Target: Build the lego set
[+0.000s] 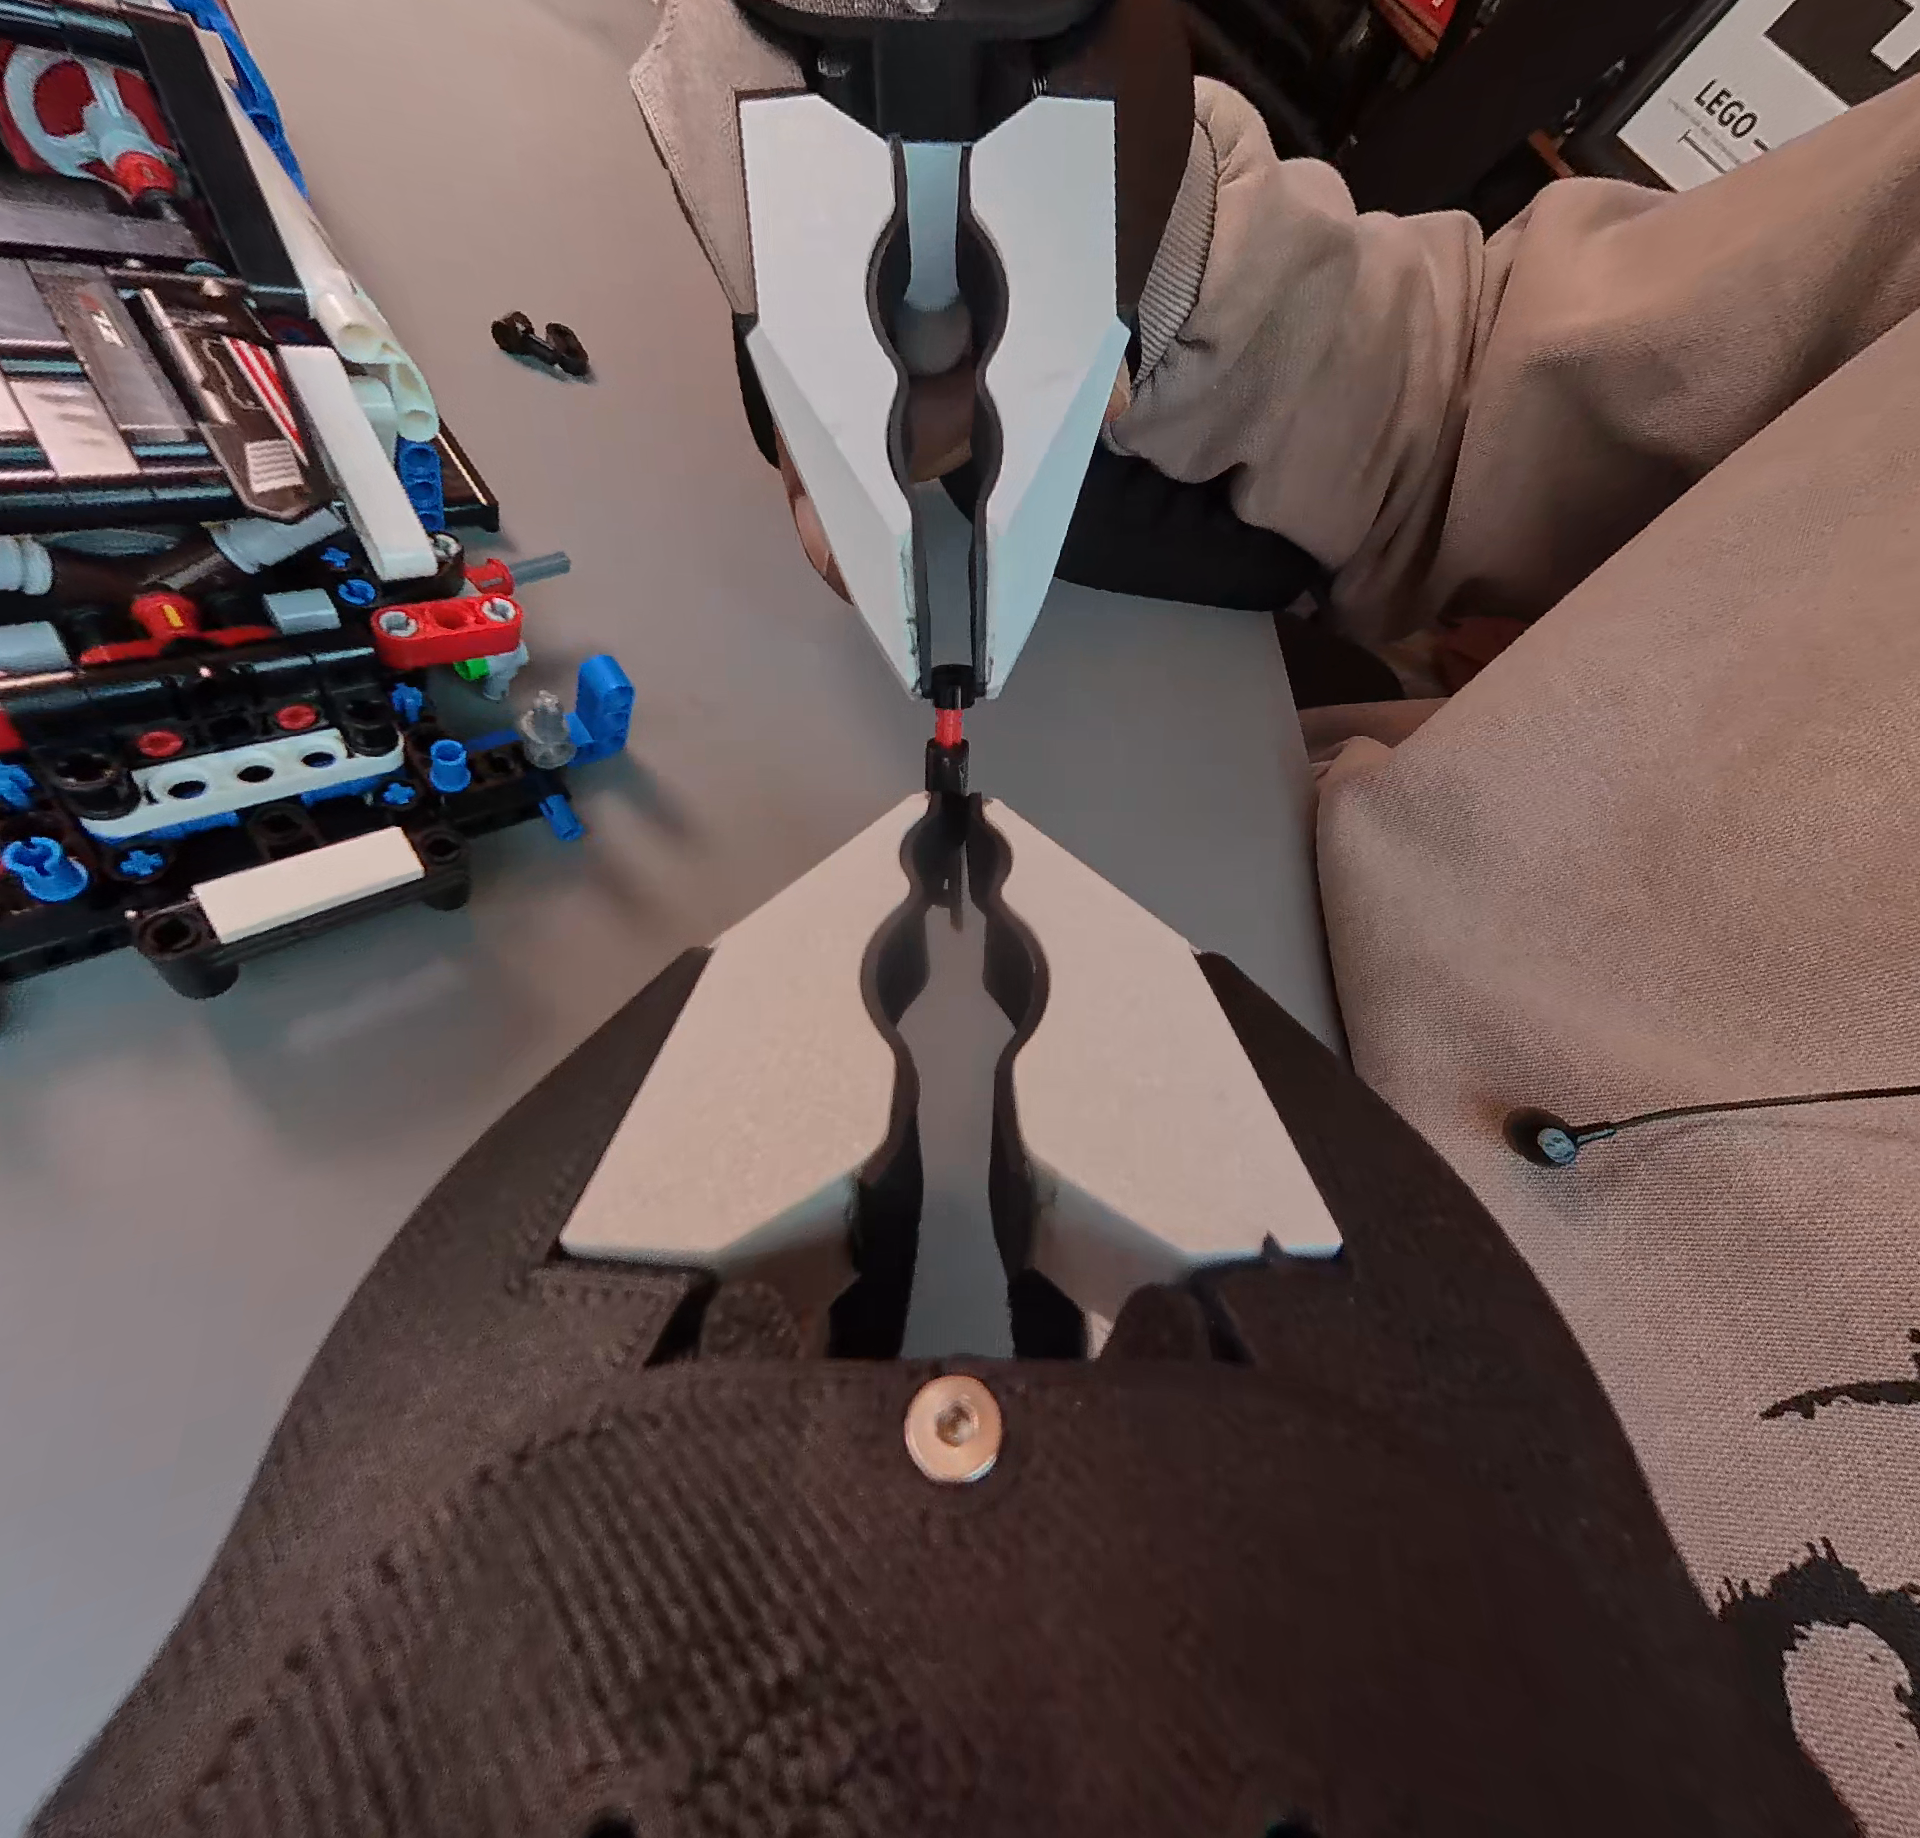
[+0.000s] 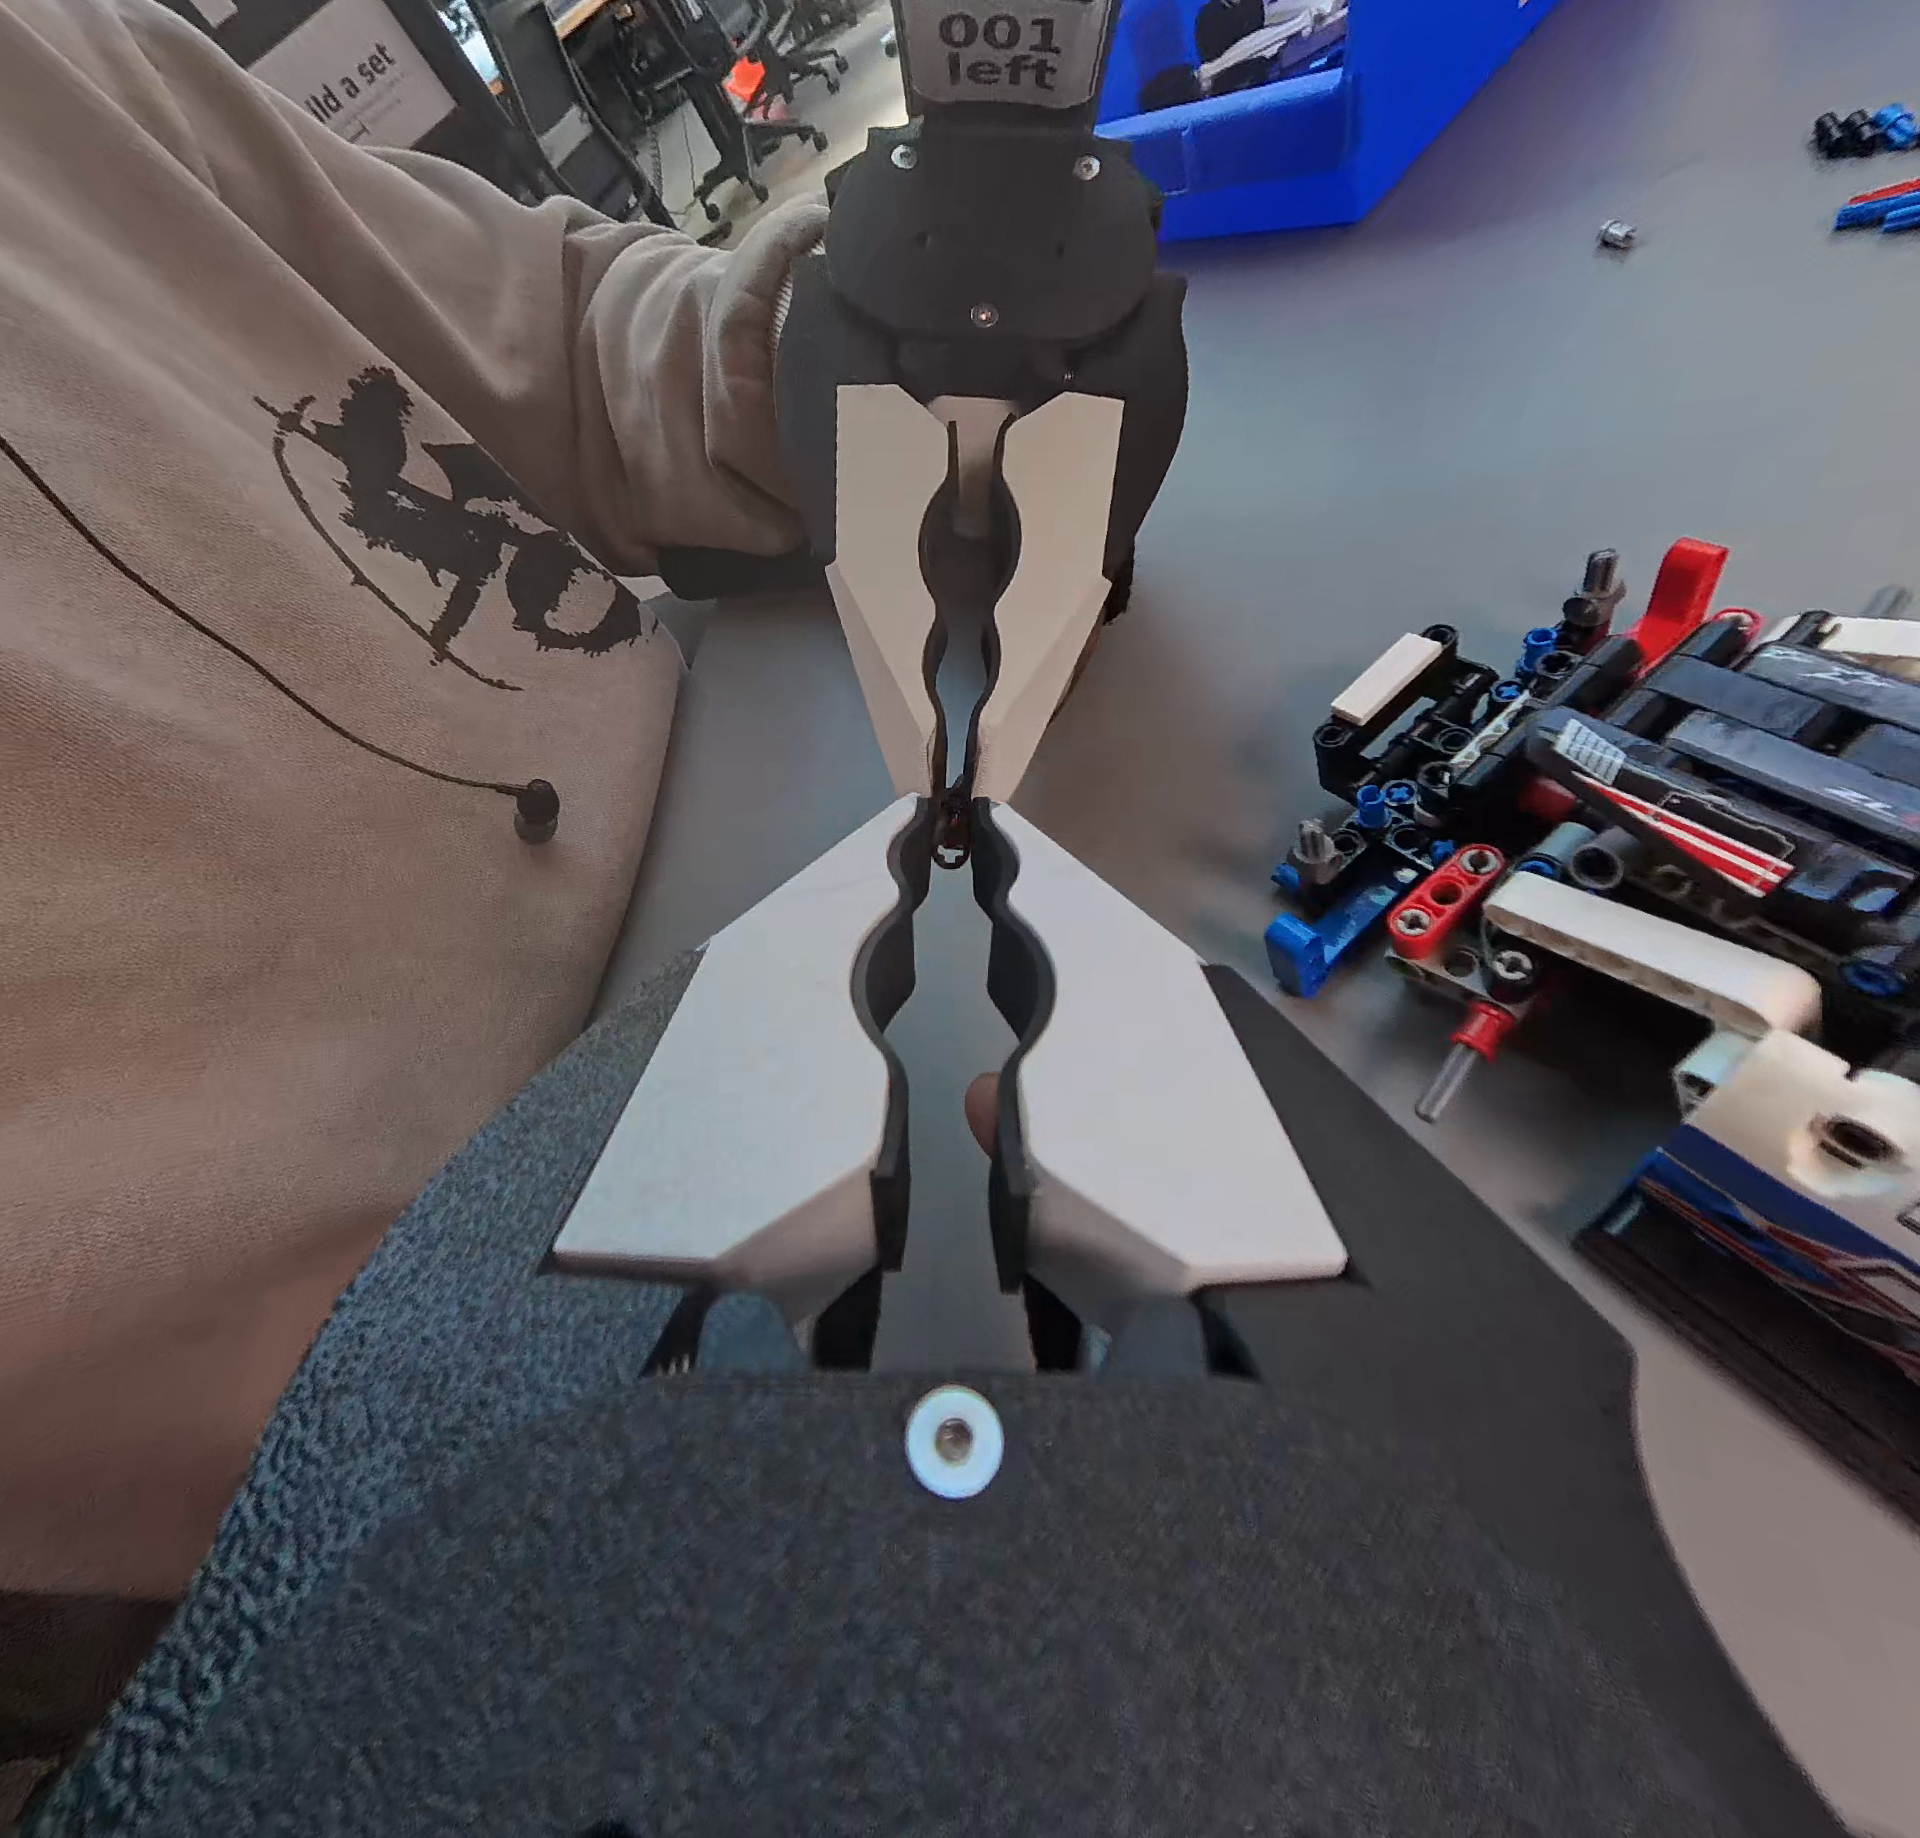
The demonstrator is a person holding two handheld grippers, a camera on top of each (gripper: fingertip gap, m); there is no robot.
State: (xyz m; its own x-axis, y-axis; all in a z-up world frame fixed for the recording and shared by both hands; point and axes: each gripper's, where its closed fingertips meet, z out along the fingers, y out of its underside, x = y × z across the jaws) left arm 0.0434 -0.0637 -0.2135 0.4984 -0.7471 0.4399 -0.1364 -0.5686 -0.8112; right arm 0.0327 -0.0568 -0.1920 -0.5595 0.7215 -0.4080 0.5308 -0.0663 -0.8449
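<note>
The left gripper (image 1: 948,801) fingers pinch the black end of a small red-and-black lego pin (image 1: 948,739); tip to tip beyond it, the right gripper (image 1: 948,682) fingers clamp its other end above the grey tabletop (image 1: 644,438), lego car (image 1: 208,593) well aside

Counted across both views: two grippers, tip to tip, left gripper (image 1: 948,801) and right gripper (image 1: 945,687). One small red-and-black pin assembly (image 1: 947,739) between them. One partly built lego model (image 1: 208,562). One loose black connector (image 1: 540,342). One blue bin (image 2: 1278,95). One grey table (image 1: 623,230).
</note>
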